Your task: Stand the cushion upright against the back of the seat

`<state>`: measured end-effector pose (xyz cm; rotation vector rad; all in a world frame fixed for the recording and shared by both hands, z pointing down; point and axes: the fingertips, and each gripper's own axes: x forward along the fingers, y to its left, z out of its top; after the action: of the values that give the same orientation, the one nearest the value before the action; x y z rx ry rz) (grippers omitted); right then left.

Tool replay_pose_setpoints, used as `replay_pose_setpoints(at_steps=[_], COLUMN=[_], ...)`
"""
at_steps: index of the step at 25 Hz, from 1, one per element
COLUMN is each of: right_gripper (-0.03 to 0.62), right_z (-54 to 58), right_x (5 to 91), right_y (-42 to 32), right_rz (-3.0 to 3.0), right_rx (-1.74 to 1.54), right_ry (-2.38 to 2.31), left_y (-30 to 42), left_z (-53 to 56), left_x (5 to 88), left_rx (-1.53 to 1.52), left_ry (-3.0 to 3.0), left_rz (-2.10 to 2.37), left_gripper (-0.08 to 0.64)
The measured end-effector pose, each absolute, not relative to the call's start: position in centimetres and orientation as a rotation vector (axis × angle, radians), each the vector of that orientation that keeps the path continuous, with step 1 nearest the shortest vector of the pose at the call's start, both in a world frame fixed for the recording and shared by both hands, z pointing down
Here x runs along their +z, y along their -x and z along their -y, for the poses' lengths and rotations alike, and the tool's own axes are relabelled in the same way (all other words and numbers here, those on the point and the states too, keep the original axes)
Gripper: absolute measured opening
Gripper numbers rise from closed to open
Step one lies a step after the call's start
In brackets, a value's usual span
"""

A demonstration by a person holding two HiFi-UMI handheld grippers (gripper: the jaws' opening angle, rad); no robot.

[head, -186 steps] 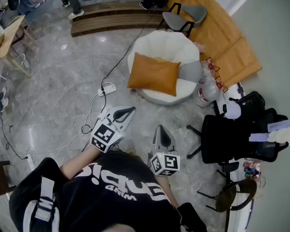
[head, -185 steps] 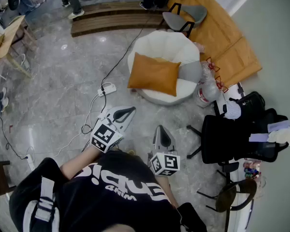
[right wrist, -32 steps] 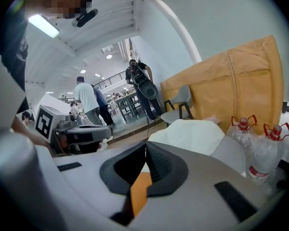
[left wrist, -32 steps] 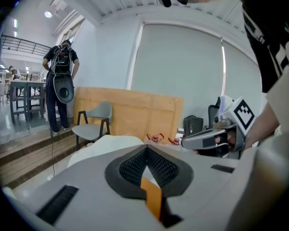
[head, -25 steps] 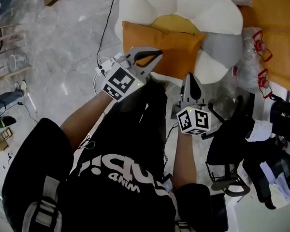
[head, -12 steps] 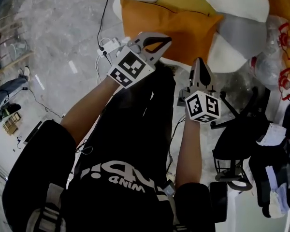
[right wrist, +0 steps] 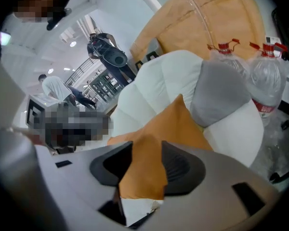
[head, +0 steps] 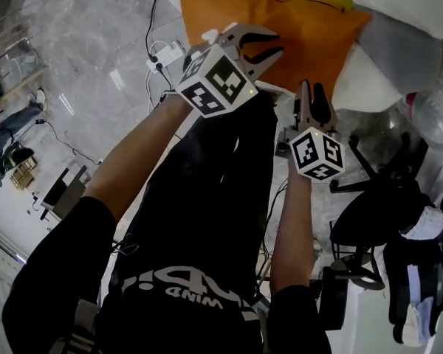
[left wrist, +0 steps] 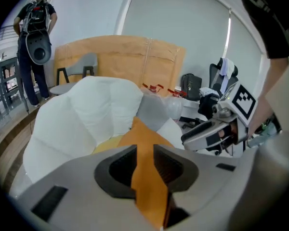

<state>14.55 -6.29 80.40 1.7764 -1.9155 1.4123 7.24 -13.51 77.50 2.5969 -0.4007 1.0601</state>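
Observation:
An orange cushion lies flat on the round white seat, its front edge toward me. My left gripper reaches over that front edge. Its jaws are opening, and the orange cushion shows in the gap between them, not pinched. My right gripper sits a little right and nearer me, at the seat's front rim. Its jaws are opening too, with a corner of the cushion between them. The seat's puffy white back rises behind the cushion.
A grey cushion leans on the seat's right side. Two large water bottles stand right of the seat, with a black office chair nearer me. A power strip and its cable lie on the marble floor to the left. Brown cardboard stands behind.
Both grippers have dropped down and forward to the cushion's front edge. Their jaws, shut earlier, now stand apart around the orange fabric.

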Motion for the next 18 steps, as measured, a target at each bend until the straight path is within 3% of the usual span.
replay_pose_setpoints(at_steps=[1,6,11,18], right_gripper=[0.213,0.302,0.316,0.316], right_z=[6.1,4.2,1.6,1.7], right_x=[81.8,88.3,93.3,95.6], right_y=[-14.4,-14.7,-15.1,-15.8], right_rz=[1.878,1.615,1.387,1.36], right_rx=[1.455,1.627,1.791,1.743], right_ry=[-1.77,-1.812,-1.851,-1.831], left_y=[-7.4,-8.2,-8.3,-7.4], left_z=[13.6,14.3,14.2,14.0], left_x=[78.4,82.9,86.5,90.1], left_rx=[1.076,1.164,1.27,1.418], left_ry=[-2.591,-2.558,-2.562,-2.56], left_rz=[0.39,0.365,0.312,0.254], left_gripper=[0.126,0.231,0.25,0.25])
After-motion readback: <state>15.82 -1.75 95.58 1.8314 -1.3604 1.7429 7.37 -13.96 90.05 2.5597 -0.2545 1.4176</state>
